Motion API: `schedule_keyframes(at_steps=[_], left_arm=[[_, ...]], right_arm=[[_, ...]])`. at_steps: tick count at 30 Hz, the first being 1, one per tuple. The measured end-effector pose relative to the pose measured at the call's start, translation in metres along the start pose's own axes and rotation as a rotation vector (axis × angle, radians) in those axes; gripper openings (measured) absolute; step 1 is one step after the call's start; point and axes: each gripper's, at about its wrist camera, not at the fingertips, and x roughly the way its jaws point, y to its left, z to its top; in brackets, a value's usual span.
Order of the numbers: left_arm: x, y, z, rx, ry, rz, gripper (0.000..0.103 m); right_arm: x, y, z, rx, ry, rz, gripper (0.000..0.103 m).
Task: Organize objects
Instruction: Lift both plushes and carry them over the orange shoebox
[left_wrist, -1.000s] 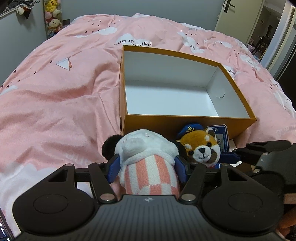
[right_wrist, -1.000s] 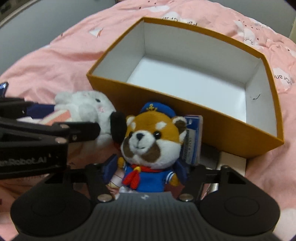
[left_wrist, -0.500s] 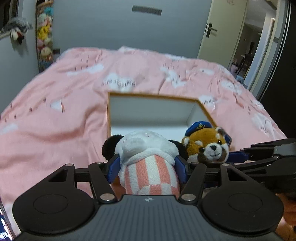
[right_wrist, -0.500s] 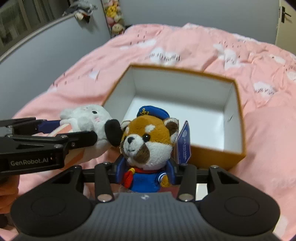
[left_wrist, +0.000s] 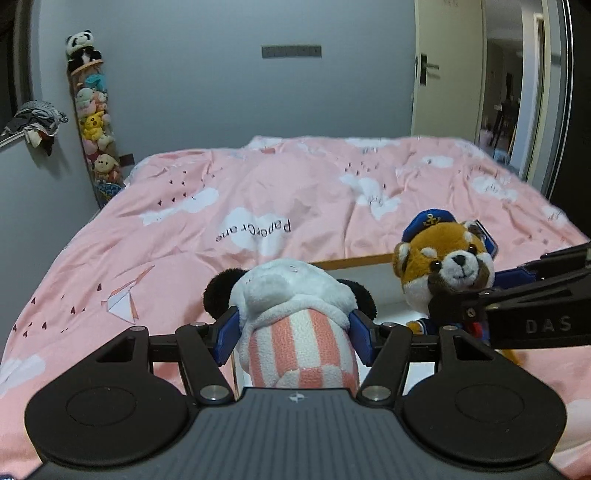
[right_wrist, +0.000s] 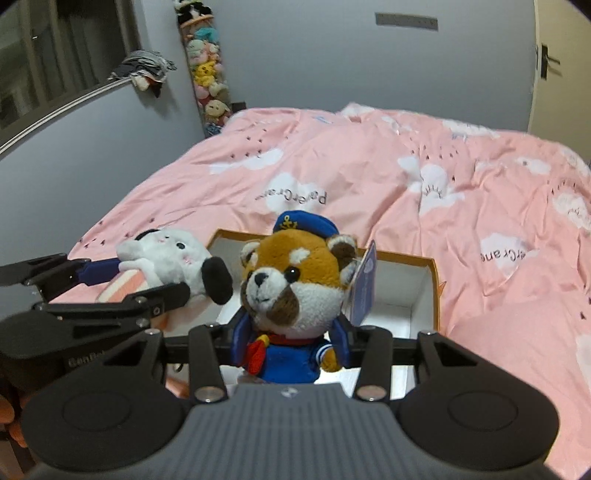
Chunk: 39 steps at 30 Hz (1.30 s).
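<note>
At the far left, against the grey wall, a tall tube of soft toys (left_wrist: 94, 122) stands beside the bed, with a bundle of clothes (left_wrist: 35, 122) hanging off a rail nearer the camera. A pink bedspread (left_wrist: 258, 206) printed with white clouds covers the bed and fills most of both views.

The left gripper (left_wrist: 293, 330) has its blue pads pressed against both sides of a panda toy (left_wrist: 291, 310) in a pink-and-white striped outfit. The toy is clear of the bedspread and faces away from the left wrist camera, its black ears sticking out to either side. In the right wrist view the same panda lies sideways in the grip, just left of the box.

The orange box (right_wrist: 436, 291) with a white inside sits open on the bedspread below and beyond both toys. Only its far edge (left_wrist: 354, 263) shows in the left wrist view, so exactly how the panda sits over it is hard to judge.

To the right, the right gripper (right_wrist: 291, 343) is closed partway on the blue sailor body of a red panda toy (right_wrist: 295, 288), which is upright over the box's near edge. It wears a blue cap with an anchor, and a blue paper tag (right_wrist: 364, 284) hangs at its right ear. Far right, a door (left_wrist: 448, 70) stands open.
</note>
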Motion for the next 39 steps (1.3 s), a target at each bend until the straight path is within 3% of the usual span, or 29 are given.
schedule_keyframes(at_steps=[9, 14, 19, 27, 39], left_arm=[[0.070, 0.006, -0.002, 0.031, 0.182, -0.045, 0.071], [0.100, 0.001, -0.004, 0.116, 0.244, -0.004, 0.071], [0.121, -0.008, -0.007, 0.200, 0.292, 0.040, 0.071], [0.151, -0.020, -0.012, 0.346, 0.348, 0.094, 0.071], [0.180, -0.023, -0.015, 0.404, 0.420, 0.070, 0.078]], right_arm=[[0.084, -0.023, 0.001, 0.070, 0.157, 0.033, 0.047], [0.122, -0.036, 0.004, 0.106, 0.225, 0.090, 0.047], [0.149, -0.041, 0.007, 0.095, 0.275, 0.077, 0.047], [0.178, -0.046, 0.007, 0.084, 0.334, 0.075, 0.048], [0.194, -0.058, -0.001, 0.115, 0.376, 0.076, 0.055]])
